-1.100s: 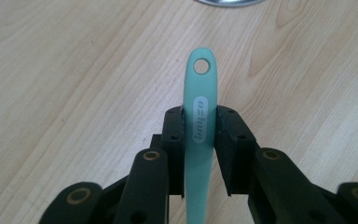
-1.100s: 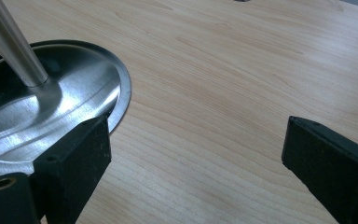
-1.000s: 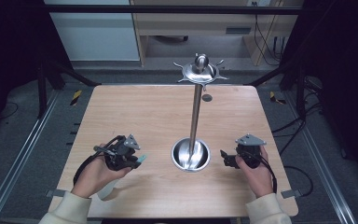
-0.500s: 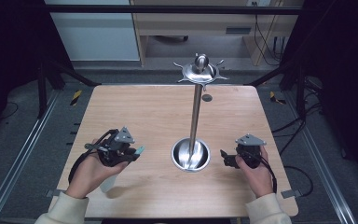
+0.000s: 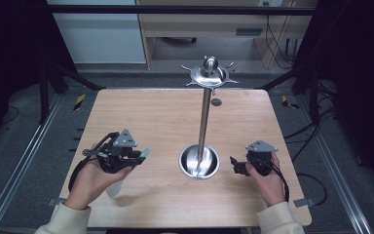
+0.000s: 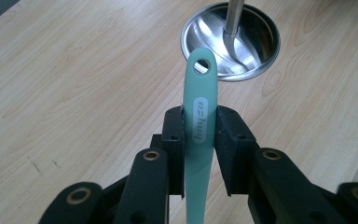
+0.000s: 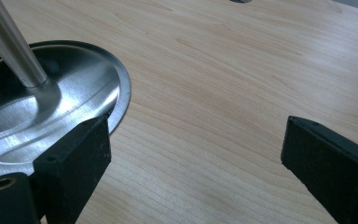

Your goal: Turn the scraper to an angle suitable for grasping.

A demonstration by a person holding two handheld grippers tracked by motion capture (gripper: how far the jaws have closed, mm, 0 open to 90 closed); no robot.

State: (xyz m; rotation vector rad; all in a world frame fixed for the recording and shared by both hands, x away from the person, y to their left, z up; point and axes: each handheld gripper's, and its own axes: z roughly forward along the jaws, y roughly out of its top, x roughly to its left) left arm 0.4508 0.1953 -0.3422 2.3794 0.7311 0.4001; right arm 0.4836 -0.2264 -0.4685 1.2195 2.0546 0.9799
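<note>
- The left claw (image 6: pixel 199 140) is clamped on a mint-green handle (image 6: pixel 200 116), gripping it near the hole at its tip; the handle points toward the steel stand (image 5: pixel 203 131) at mid-bench.
- The right claw (image 7: pixel 196 158) rests beside the stand's round base (image 7: pixel 51 126), jaws wide apart and empty.
- The handle looks light, stiff and smooth, likely plastic or silicone; a grip just below the hole leaves it free for a hook on the stand's crown (image 5: pixel 209 73).
- The wooden bench (image 5: pixel 141 117) is otherwise bare.
</note>
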